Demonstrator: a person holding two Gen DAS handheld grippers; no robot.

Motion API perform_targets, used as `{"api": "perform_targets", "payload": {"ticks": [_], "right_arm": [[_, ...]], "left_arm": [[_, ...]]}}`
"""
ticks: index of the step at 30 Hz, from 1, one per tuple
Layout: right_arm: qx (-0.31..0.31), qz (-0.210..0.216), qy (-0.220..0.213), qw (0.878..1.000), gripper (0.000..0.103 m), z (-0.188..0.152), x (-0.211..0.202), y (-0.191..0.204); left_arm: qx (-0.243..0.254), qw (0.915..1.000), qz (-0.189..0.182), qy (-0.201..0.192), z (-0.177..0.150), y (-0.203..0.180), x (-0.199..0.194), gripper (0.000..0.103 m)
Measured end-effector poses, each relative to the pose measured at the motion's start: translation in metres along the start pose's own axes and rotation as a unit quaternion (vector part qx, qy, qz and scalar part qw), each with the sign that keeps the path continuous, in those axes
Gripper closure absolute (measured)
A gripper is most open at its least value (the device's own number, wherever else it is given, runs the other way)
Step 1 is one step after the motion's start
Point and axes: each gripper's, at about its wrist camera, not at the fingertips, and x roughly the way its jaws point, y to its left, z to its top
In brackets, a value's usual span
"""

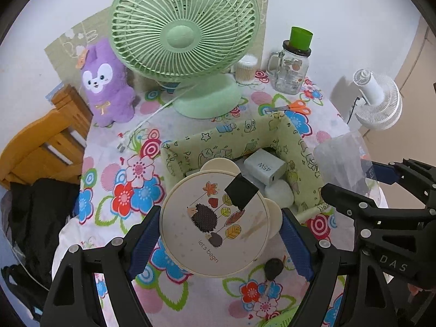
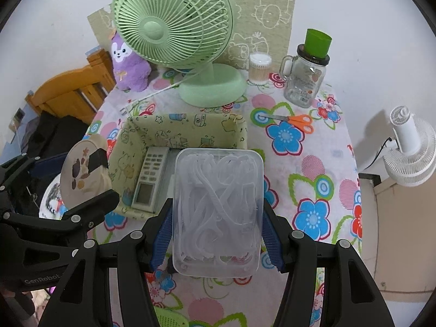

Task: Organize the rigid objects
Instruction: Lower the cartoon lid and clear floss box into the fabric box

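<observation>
My left gripper (image 1: 220, 218) is shut on a round cream container (image 1: 215, 226) whose lid shows a hedgehog and has a black tape patch. It hangs at the front left corner of a green patterned fabric box (image 1: 207, 139). My right gripper (image 2: 218, 212) is shut on a clear plastic case (image 2: 219, 207) full of white floss picks, just in front of the fabric box (image 2: 130, 141). Inside the box lie a remote control (image 2: 150, 179), a grey charger (image 1: 264, 166) and a white round item (image 1: 280, 193). Each gripper shows at the edge of the other's view.
On the flowered tablecloth (image 2: 308, 169) stand a green desk fan (image 2: 174, 27), a purple plush (image 1: 106, 87), a glass mug jar (image 2: 305, 84) with a green cup on top, and a swab tub (image 2: 260, 68). Orange scissors (image 2: 297, 121) lie right of the box. A wooden chair (image 1: 46, 144) stands left, a white fan (image 2: 408, 147) right.
</observation>
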Motion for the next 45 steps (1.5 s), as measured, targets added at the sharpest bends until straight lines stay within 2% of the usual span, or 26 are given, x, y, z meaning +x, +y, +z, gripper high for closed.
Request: {"api": "perform_targets", "payload": {"ticks": [10,14,27,37,42,45], "right_arm": [[0.021,-0.004,0.010,1.000,0.042,0.014,0.019,-0.005],[0.031,0.008,0.012,0.999,0.042,0.021,0.025,-0.008],[0.010,0.023,0.031,0.999,0.041,0.036,0.054,0.013],[0.008,0.019,0.051,0.999,0.041,0.041,0.075,0.018],[0.008,0.019,0.058,0.998,0.041,0.041,0.083,0.019],[0.006,0.017,0.062,0.998,0.041,0.041,0.086,0.019]], "left_arm": [[0.009,0.9997,-0.016,0.014,0.010,0.009,0.025,0.018],[0.014,0.9995,-0.015,0.023,0.014,0.011,0.036,0.018],[0.019,0.9979,-0.033,0.052,0.018,0.014,0.069,0.018],[0.029,0.9965,-0.044,0.064,0.019,0.007,0.085,0.018],[0.020,0.9937,-0.068,0.086,0.018,0.006,0.095,0.017],[0.026,0.9938,-0.066,0.085,0.017,0.004,0.096,0.016]]}}
